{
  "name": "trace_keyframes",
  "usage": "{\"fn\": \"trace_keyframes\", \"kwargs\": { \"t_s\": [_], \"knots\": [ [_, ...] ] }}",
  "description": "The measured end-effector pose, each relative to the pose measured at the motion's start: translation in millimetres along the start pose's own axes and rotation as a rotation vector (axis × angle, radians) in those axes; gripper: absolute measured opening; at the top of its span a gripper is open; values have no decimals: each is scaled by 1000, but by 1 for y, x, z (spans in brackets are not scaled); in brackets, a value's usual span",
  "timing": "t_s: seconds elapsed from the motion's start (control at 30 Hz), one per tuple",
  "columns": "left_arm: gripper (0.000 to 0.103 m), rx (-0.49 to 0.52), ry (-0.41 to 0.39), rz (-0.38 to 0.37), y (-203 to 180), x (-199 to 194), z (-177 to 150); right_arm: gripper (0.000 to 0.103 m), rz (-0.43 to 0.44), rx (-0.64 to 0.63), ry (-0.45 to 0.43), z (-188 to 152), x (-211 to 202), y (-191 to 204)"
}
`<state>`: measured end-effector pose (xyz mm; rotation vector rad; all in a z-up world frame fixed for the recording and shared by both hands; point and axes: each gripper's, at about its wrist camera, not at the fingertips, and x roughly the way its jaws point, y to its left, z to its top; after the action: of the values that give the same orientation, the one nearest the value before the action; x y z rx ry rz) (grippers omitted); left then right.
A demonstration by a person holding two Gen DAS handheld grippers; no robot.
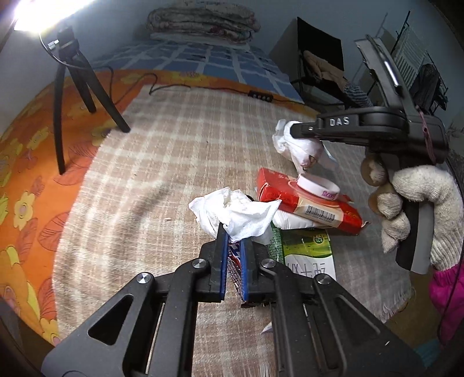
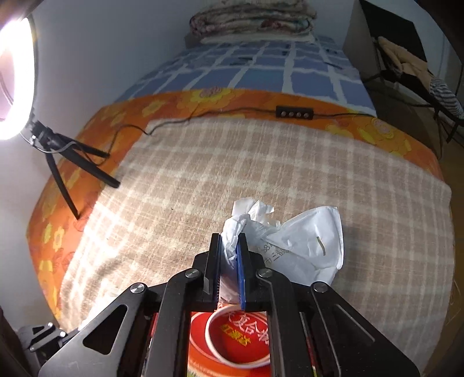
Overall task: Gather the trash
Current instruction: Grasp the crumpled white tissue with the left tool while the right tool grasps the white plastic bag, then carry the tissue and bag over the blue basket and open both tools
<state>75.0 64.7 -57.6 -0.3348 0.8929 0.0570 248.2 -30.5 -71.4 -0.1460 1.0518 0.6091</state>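
Note:
My left gripper [image 1: 233, 232] is shut on a crumpled white tissue [image 1: 235, 214], held just above the plaid blanket [image 1: 174, 162]. My right gripper [image 2: 230, 239] is shut on a white plastic bag [image 2: 304, 240] and holds it above the pile; it also shows in the left wrist view [image 1: 298, 130], gripping the bag [image 1: 293, 145]. Below it lie a red packet [image 1: 307, 200] with a white ring [image 1: 319, 187] on top, a white pack [image 1: 290, 221] and a green-white wrapper [image 1: 307, 252]. The red packet also shows under the right gripper [image 2: 232, 342].
A black tripod [image 1: 72, 95] with a ring light stands on the orange flowered sheet [image 1: 26, 174] at the left. A cable and switch box [image 2: 294, 112] run across the far blanket edge. Folded quilts [image 2: 252, 20] lie at the back. A chair with clothes [image 1: 322, 69] stands at the right.

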Motion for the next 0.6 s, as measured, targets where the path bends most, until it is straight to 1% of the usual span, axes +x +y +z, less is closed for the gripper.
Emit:
{"fn": "trace_keyframes", "kwargs": {
  "t_s": [0.17,0.27,0.33,0.43,0.53,0.6],
  "knots": [
    [5,8,-36,-8,-4,-22,-4,8,1,1,-56,-1,-31,2],
    [5,11,-50,-26,-6,-41,-12,8,21,-9,-94,-5,-57,8],
    [5,18,-60,-41,-10,-58,-20,8,33,-28,-126,-13,-79,16],
    [5,56,-83,-41,-15,-78,-31,8,68,-33,-149,-29,-103,24],
    [5,75,-96,-47,-16,-91,-42,8,77,-50,-174,-48,-125,33],
    [5,84,-102,-46,-17,-99,-48,8,106,-37,-186,-63,-139,35]
  ]
}}
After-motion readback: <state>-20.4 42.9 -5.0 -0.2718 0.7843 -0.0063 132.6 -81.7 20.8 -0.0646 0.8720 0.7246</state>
